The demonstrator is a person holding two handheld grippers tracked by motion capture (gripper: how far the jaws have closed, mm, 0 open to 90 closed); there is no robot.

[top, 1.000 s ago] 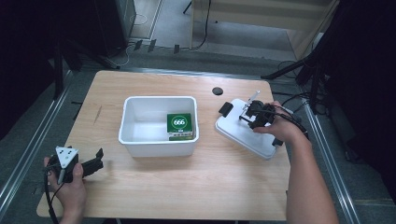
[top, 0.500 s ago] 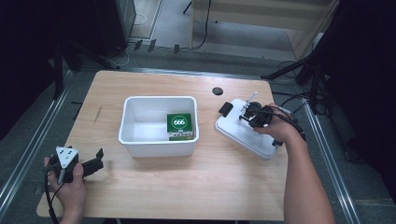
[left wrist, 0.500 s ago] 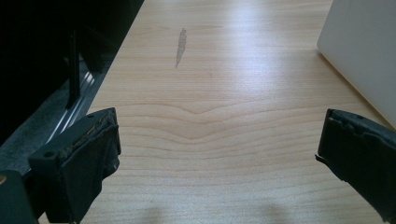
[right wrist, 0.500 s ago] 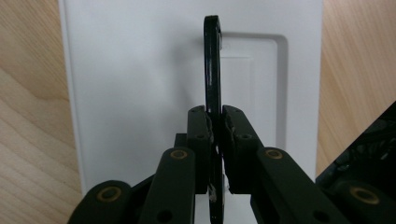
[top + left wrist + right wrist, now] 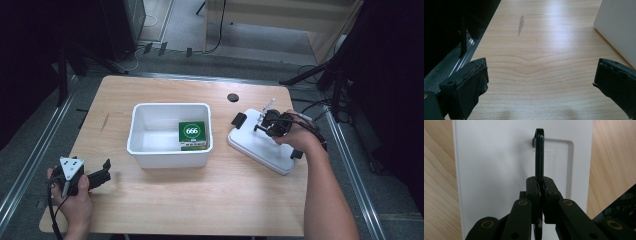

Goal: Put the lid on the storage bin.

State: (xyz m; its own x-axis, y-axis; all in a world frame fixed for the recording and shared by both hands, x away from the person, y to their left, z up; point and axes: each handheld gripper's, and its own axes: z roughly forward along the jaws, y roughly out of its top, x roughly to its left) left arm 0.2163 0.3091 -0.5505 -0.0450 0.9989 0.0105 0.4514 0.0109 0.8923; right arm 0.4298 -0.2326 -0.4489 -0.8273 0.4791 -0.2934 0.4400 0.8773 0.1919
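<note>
A white lid lies flat on the right of the wooden table. My right gripper reaches over it from the right and is shut on the lid's thin black handle, which stands up from the lid between the pressed pads of the right gripper. A white bin sits mid-table with a green box marked 666 against its right wall. My left gripper rests low at the table's front left, open, with bare wood between the jaws of the left gripper.
The bin's white wall stands ahead and to the right of the left gripper. A black round grommet sits in the tabletop behind the lid. Black clips sit at the lid's ends. Metal rails run along both table sides.
The right gripper's jaws have drawn together on the lid's handle. Both hands have stayed where they were, and the lid has not moved.
</note>
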